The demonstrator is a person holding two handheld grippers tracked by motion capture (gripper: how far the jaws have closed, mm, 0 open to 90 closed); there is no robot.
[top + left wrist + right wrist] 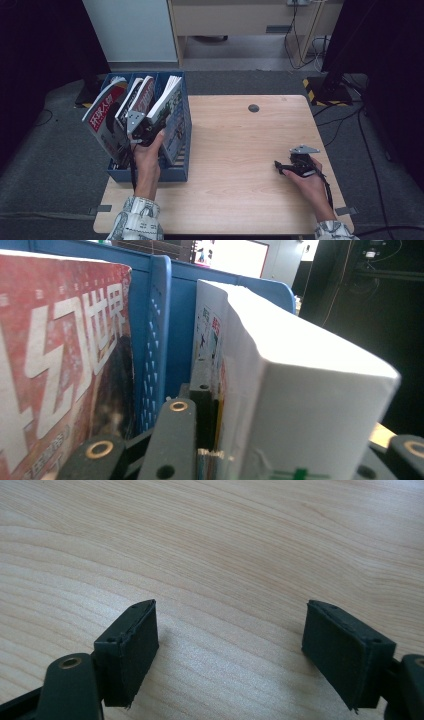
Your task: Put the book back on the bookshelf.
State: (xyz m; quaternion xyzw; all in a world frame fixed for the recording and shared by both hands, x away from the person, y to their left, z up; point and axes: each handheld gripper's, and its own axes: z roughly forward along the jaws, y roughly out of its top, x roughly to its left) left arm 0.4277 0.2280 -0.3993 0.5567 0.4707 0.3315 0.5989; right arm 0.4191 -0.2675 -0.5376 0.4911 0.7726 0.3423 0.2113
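Books crowd the blue rack (pixel 175 172) at the table's (pixel 240 150) left edge; the left gripper (pixel 142 131) clamps the thick book (pixel 300 405) in the rightmost slot. Right gripper (pixel 287 166) rests gaping, holding nothing, on open tabletop near the right edge.

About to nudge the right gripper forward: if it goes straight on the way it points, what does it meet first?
Most likely the bare wooden table. The right gripper has open jaws angled slightly down at the wood, with nothing between or ahead of them. Across the table stands the blue file rack, though depth is unclear.
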